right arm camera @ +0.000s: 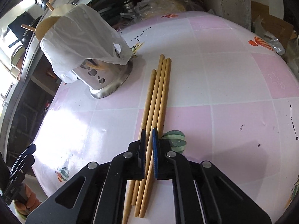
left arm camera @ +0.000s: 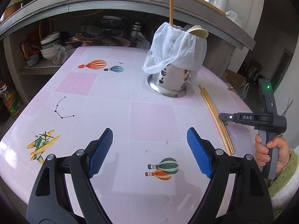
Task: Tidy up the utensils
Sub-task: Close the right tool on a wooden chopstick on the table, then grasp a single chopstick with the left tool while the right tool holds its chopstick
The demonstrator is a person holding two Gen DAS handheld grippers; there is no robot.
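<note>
Right wrist – four pale wooden chopsticks (right arm camera: 158,93)

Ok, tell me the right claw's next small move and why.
Probably lift. The right claw looks shut on one chopstick of the bunch flat on the table, and the holder stands beyond, so raise it clear first.

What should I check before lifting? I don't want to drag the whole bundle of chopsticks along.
1. Right gripper jaws closed on one chopstick only: ok; one sits between them, the rest lie outside.
2. Other chopsticks flat on the table: ok.
3. Holder upright: ok.
4. Holder mouth free: cannot tell; a plastic bag drapes over it.
5. Left gripper clear of the work: ok; open and empty over the table.
</note>
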